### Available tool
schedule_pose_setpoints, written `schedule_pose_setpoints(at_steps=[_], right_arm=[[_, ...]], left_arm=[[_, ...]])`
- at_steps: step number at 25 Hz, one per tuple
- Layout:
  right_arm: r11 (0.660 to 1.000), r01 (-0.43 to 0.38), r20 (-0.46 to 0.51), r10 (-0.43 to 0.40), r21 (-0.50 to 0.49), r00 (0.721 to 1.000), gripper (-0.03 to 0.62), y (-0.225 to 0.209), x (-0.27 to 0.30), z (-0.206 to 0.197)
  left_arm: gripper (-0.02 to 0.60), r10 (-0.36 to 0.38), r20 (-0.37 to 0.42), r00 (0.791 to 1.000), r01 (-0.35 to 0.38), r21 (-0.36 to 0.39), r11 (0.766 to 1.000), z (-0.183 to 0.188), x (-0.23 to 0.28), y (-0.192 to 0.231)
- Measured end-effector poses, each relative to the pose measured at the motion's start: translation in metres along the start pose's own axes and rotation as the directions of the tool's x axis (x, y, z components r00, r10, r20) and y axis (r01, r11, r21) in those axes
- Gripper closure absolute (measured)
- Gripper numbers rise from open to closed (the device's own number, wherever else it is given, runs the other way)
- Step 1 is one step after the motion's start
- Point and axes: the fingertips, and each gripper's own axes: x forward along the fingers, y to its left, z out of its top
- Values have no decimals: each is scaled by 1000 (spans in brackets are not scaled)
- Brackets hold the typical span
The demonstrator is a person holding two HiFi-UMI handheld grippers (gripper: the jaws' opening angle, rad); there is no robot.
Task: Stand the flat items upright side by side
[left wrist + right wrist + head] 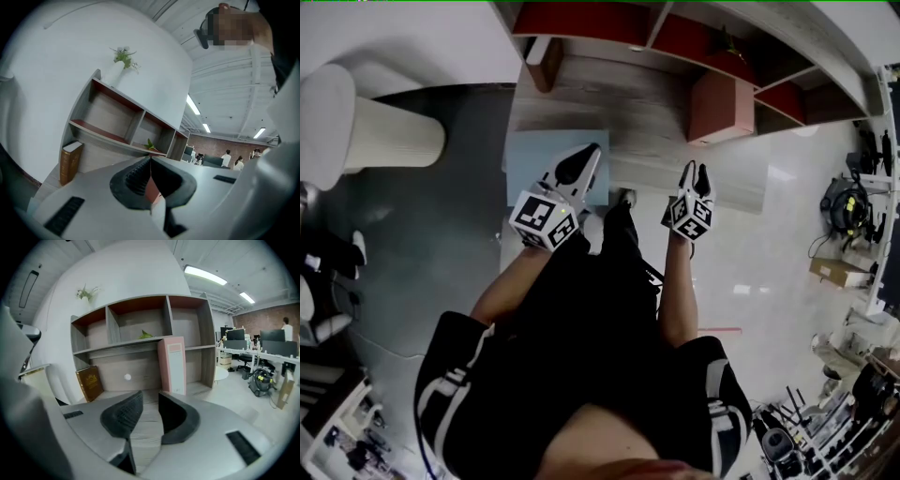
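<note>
The pink binder (172, 365) stands upright on the worktop (145, 430) beneath the shelf unit (140, 326). A brown book (90, 383) stands well to its left. The right gripper (150, 401) faces the shelf unit, spread and empty. The left gripper (150, 164) is pressed together.

A pale wood-grain desk (628, 103) stands against the wall, with open shelves (140, 341) rising along its back edge. A brown book (90, 383) stands in the desk's back left corner, slightly tilted, just beside the side panel. A pink folder (172, 365) stands upright towards the right end, near the back edge. A pale blue flat pad (534, 159) lies at the front left corner. A small green sprig (146, 334) sits on the middle shelf.
</note>
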Motion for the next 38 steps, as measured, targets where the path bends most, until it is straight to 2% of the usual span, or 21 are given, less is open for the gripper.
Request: schedule_pose_setpoints(at_steps=[2,6,12,19,24,29,33,38], right_arm=[[1000,-15,8,15,15,1000,523,17,-21,-3],[998,-55,19,54,19,998,562,49,-51,-1],[983,-183,10,183,2,983,569,86,-80,-3],[952,-303,5,304,-39,953,569,104,-117,-13],[914,-396,7,398,-83,917,569,113,-154,-20],[873,-483,3,484,-69,875,569,118,-194,-39],[844,-533,-8,534,-61,846,569,132,-219,-53],[820,-569,0,570,-65,822,569,157,-249,-56]], left_arm=[[557,5,8,1000,-5,-14,1000,0,-19,5],[557,20,17,1000,-20,-28,999,-1,-51,14],[557,77,39,996,-75,-44,996,-11,-87,13],[557,177,69,982,-173,-54,983,-27,-128,-9],[557,275,82,958,-269,-76,960,-45,-174,-30],[557,373,97,923,-364,-99,926,-68,-230,-63],[557,421,106,901,-413,-96,906,-79,-272,-83],[557,458,132,879,-451,-81,889,-74,-316,-91]])
